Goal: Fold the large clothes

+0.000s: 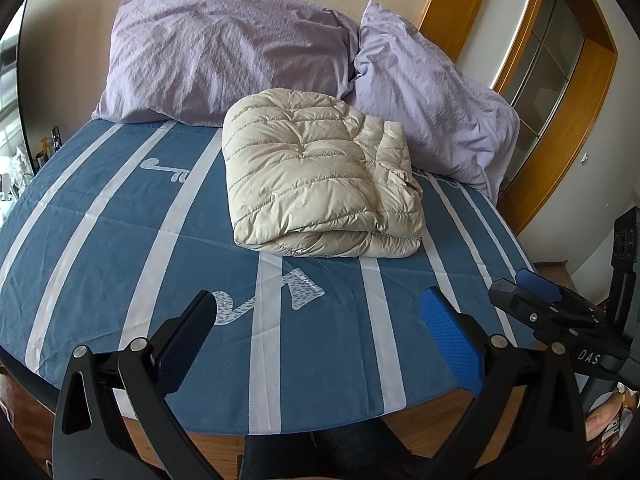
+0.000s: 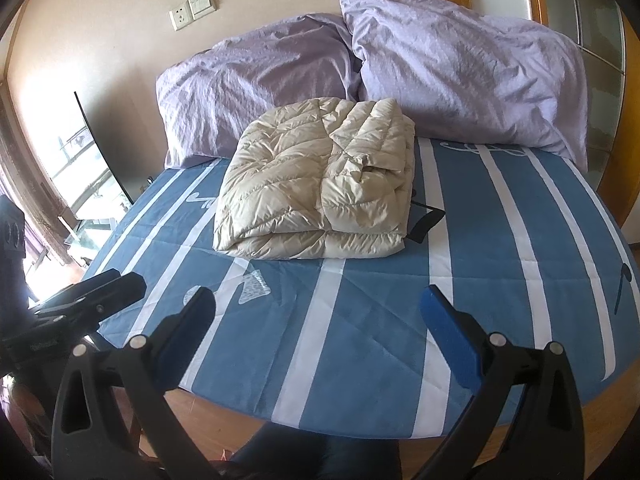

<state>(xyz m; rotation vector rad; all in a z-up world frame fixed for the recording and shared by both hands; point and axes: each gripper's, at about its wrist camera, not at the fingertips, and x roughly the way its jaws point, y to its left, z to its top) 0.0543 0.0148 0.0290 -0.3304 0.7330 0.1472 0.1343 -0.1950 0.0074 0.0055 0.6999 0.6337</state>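
A cream quilted down jacket [image 1: 320, 176] lies folded into a thick bundle on the blue striped bedspread [image 1: 120, 232], in front of the pillows. It also shows in the right wrist view [image 2: 316, 188], with a black strap [image 2: 426, 222] sticking out at its right side. My left gripper [image 1: 320, 320] is open and empty, held back over the bed's near edge. My right gripper [image 2: 320, 320] is open and empty too, also over the near edge. Both are well apart from the jacket. The right gripper also shows at the right of the left wrist view [image 1: 532, 288].
Two lilac pillows [image 1: 228, 52] [image 1: 432, 96] lean against the wall at the head of the bed. A wood-framed glass door [image 1: 560, 80] stands to the right. A dark screen [image 2: 100, 148] and a bright window are at the left. Wooden floor [image 2: 224, 416] shows below the bed's edge.
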